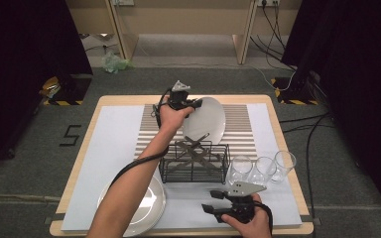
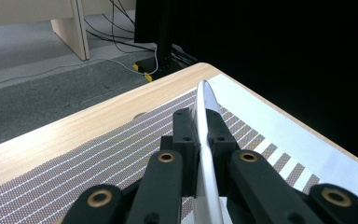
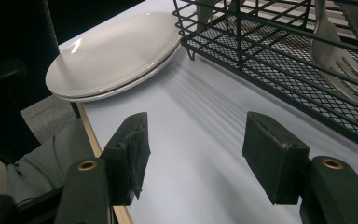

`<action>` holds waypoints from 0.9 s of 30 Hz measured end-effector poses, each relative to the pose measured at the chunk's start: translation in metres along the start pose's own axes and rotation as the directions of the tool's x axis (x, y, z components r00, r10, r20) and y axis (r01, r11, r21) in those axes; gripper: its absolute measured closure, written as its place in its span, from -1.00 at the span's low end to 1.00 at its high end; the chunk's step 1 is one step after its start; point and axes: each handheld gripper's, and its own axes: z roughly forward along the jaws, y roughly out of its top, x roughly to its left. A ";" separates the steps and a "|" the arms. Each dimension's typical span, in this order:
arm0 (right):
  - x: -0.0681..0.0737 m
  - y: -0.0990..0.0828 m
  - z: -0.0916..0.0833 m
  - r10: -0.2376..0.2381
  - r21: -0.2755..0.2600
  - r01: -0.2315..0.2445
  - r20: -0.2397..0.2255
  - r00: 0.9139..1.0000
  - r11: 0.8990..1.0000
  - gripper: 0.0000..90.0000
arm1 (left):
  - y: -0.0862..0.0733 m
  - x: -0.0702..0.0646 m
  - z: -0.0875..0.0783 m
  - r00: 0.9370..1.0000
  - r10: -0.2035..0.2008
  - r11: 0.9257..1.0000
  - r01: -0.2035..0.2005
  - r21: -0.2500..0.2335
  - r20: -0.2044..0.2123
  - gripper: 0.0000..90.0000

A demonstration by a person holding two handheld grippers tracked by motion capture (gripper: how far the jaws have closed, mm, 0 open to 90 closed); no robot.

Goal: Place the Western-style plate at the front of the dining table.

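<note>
My left gripper (image 1: 194, 103) is shut on the rim of a white plate (image 1: 206, 120), which it holds tilted on edge above the black wire rack (image 1: 194, 162). In the left gripper view the plate's edge (image 2: 206, 140) runs straight up between the two pads (image 2: 184, 135), which press on both faces. A stack of white plates (image 1: 151, 203) lies at the table's front left, also seen as the stack (image 3: 114, 53) in the right gripper view. My right gripper (image 1: 212, 201) stands open near the front edge, with nothing between its fingers (image 3: 130, 151).
Three clear glasses (image 1: 261, 168) stand to the right of the rack. A striped mat (image 1: 238, 129) lies under the rack on the pale table cover (image 1: 119, 144). A light fork (image 3: 340, 51) stands inside the rack. Cables and dark stands surround the table.
</note>
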 end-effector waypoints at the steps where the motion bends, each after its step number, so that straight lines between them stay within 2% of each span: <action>1: 0.000 0.000 0.000 -0.001 0.000 0.001 0.000 1.000 1.000 -0.09 | 0.000 0.001 0.000 1.000 -0.003 1.000 0.003 0.001 0.000 0.89; 27: 0.000 0.000 0.001 -0.002 0.005 0.002 -0.001 1.000 1.000 -0.09 | -0.008 0.023 -0.002 0.999 -0.052 0.995 0.051 0.083 0.010 0.84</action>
